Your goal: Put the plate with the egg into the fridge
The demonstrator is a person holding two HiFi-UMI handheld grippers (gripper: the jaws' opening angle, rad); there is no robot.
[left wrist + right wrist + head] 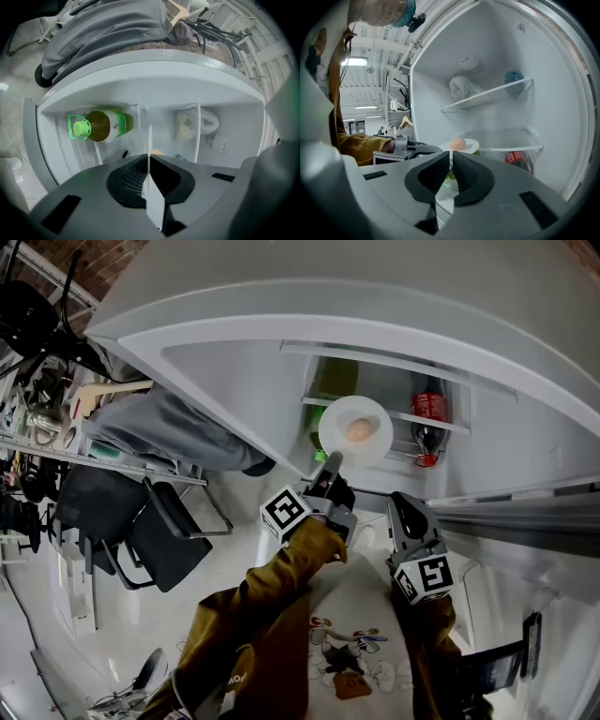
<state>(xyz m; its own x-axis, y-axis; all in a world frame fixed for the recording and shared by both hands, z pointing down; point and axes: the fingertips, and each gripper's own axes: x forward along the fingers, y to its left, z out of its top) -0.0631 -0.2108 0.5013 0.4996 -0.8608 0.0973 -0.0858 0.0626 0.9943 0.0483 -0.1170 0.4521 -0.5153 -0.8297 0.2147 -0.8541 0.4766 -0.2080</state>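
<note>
A white plate [354,430] with a brown egg [357,430] on it is held in the opening of the fridge, by a glass shelf [405,415]. My left gripper [330,465] is shut on the plate's near rim. In the left gripper view the plate [150,140] shows edge-on between the jaws of the left gripper [149,161], and the egg [157,152] just peeks past them. My right gripper [405,512] hangs lower right of the plate, shut and holding nothing. From the right gripper [451,161] the plate [469,144] and egg [458,143] lie just ahead.
The fridge door [234,381] stands open at the left. A cola bottle [429,413] lies on the lower shelf. A green-capped bottle [101,125] and a white bag [187,124] are inside. A black chair [159,531] and a grey-covered bulk [159,427] stand behind the door.
</note>
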